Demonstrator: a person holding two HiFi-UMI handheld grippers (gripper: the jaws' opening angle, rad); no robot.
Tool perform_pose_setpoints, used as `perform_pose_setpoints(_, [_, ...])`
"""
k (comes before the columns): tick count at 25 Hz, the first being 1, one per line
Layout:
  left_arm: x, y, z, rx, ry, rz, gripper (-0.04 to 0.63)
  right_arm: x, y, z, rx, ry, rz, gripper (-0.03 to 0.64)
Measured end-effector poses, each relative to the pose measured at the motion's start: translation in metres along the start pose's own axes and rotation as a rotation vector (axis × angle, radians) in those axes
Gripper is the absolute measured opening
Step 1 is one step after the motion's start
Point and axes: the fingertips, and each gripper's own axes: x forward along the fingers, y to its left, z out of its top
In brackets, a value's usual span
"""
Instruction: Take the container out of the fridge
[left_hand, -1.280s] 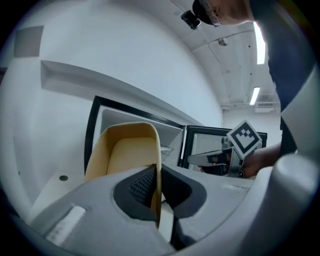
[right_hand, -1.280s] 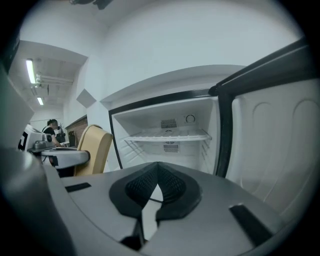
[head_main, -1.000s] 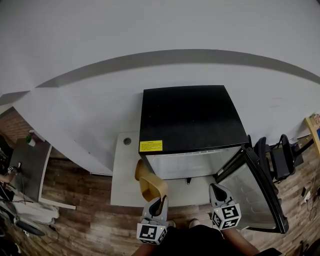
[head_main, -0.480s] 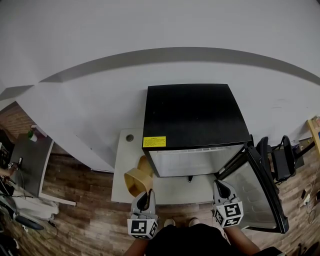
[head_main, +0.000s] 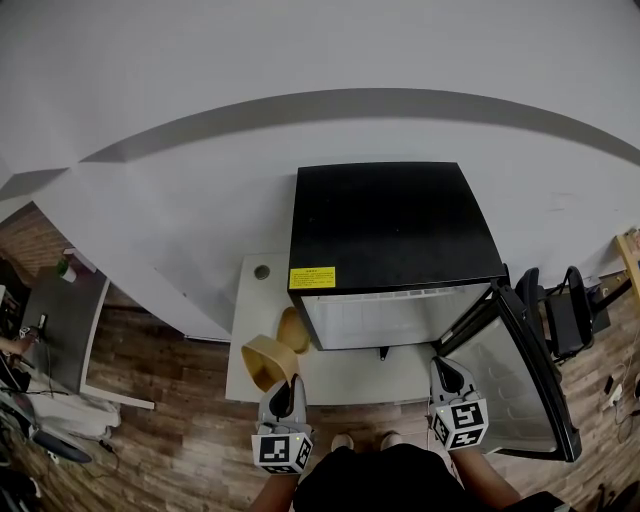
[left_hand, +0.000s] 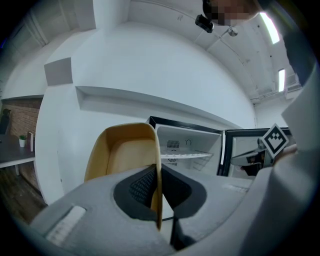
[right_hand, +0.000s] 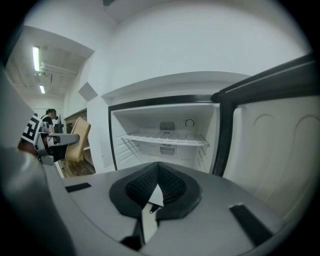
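**Nearest the viewer.** The left gripper (left_hand: 156, 192) is clamped on one thin side wall of the tan container (left_hand: 125, 160), its jaws nearly together. The container is held on its side, with the open mouth facing back along the jaws. The right gripper (right_hand: 157, 187) has its jaws together with nothing between them, and it points into the open fridge (right_hand: 165, 125).

**Middle distance.** In the head view the container (head_main: 268, 360) hangs over the front left corner of the white platform (head_main: 350, 378). It is outside the fridge (head_main: 390, 225), just off the fridge's front left corner. The door (head_main: 510, 370) stands swung wide to the right.

**Farthest.** The wire shelf (right_hand: 165, 139) looks bare (the floor of the cavity is hidden behind the gripper).

**Step in hand.** The removal appears essentially done, with the container being carried clear. The next move probably calls for a level spot to put it down, with the thin wall kept from slipping in the grip. The empty right gripper is free for the door.

**Count.** Two grippers, one container, one fridge, one door, one shelf.
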Motion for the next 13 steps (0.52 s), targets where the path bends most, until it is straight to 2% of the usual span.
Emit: perform_pose_setpoints(13, [-0.0009, 0.0033, -0.0033, 0.009, 0.002, -0.001, 0.02, 0.0021, 0.0006, 0.0086, -0.014, -0.019, 0.004, -0.005])
